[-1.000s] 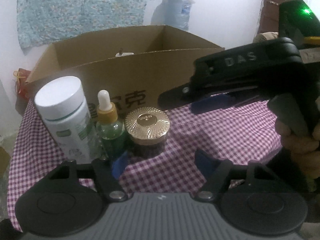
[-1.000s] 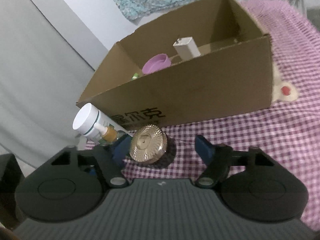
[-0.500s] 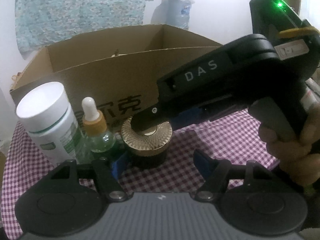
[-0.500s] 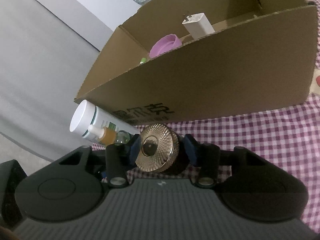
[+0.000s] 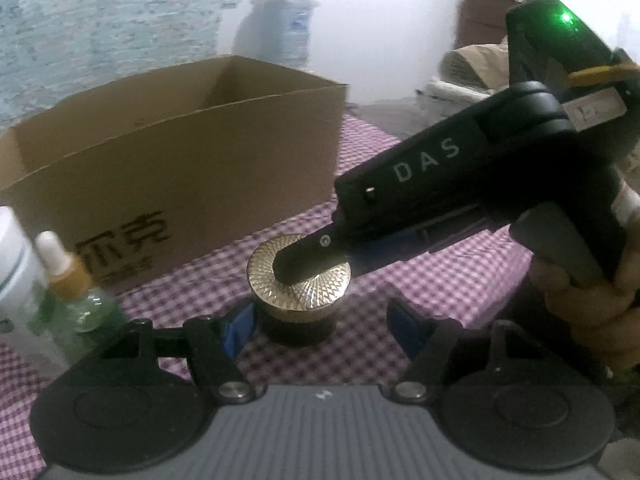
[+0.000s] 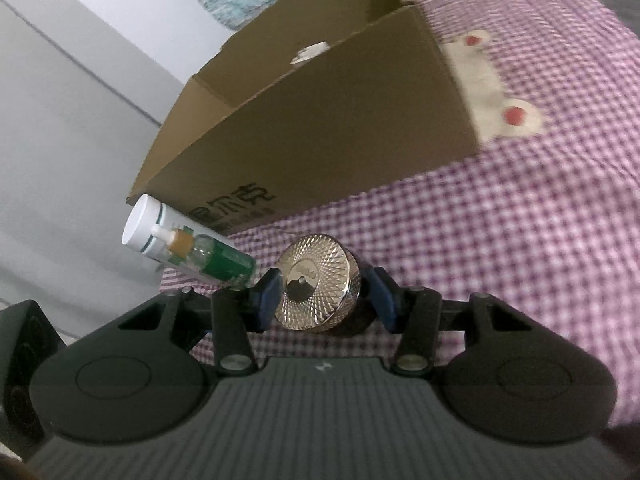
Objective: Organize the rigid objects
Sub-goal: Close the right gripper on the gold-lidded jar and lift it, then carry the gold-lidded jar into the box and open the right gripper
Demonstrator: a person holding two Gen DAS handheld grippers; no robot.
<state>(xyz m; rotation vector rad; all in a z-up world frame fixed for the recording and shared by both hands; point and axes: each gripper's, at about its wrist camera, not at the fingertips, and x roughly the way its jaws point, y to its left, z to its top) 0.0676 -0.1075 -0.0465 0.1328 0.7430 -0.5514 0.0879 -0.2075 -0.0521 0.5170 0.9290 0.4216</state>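
A dark jar with a ribbed gold lid (image 5: 296,300) (image 6: 316,280) is clamped between the blue pads of my right gripper (image 6: 323,296), which reaches in from the right (image 5: 320,262) in the left wrist view. The jar stands apart from the dropper bottle (image 5: 72,288) (image 6: 200,256) and the white bottle (image 5: 12,264) (image 6: 144,224) at the left. Whether its base rests on the cloth I cannot tell. My left gripper (image 5: 322,326) is open just in front of the jar, its left pad close beside it. The open cardboard box (image 5: 180,160) (image 6: 320,120) stands behind.
Purple checked cloth (image 5: 440,280) covers the table. A white charger (image 6: 310,52) shows inside the box. A cream patch with red dots (image 6: 512,114) lies right of the box. A hand (image 5: 592,312) holds the right gripper. A water jug (image 5: 292,32) stands at the far wall.
My right gripper came in over the jar, shut on it and drew it rightward away from the two bottles. The left gripper shifted along with it and stayed open.
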